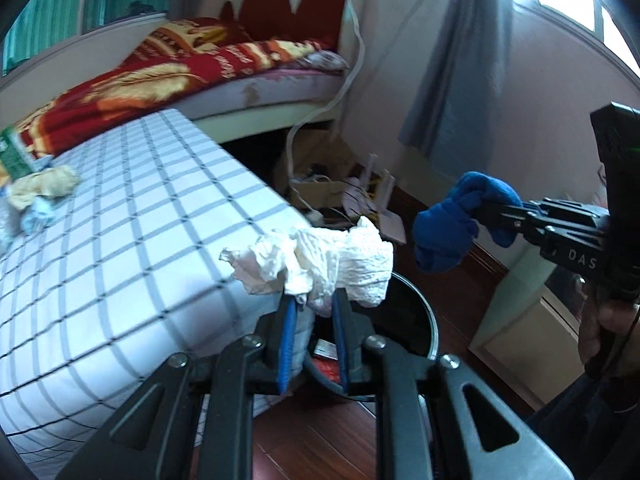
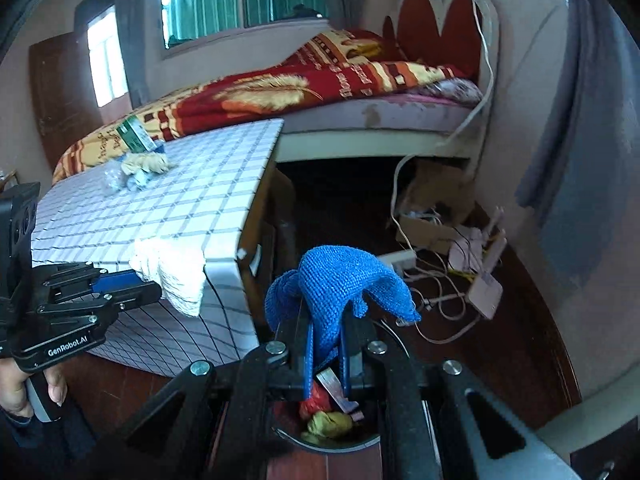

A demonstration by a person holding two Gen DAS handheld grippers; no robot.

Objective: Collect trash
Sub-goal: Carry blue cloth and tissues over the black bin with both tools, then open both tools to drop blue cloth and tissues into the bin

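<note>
Below, at the bottom centre of the right wrist view, a round trash bin (image 2: 320, 438) stands on the dark wood floor (image 2: 500, 360) and holds a red wrapper (image 2: 316, 400), an olive-yellow wad (image 2: 328, 424) and a flat silvery packet (image 2: 336, 394). The left wrist view shows the same bin (image 1: 420, 320) at lower centre, its dark rim just beside the corner of the checked tablecloth (image 1: 120, 220), with only a bit of red inside visible.

The right view alone shows the wadded items in the bin, and the power strip with tangled cables (image 2: 420, 280) at centre right. In the left view's left edge lie a green carton (image 1: 14, 152) and more crumpled paper (image 1: 44, 184) on the cloth.

The left gripper (image 1: 314, 304) is clenched on a crumpled white paper towel (image 1: 320, 264), the blue pads narrowly apart with the paper between them, above the bin's edge. The right gripper (image 2: 326, 344) grasps a blue knitted cloth (image 2: 336, 280), draped over its nearly closed fingers directly above the bin
</note>
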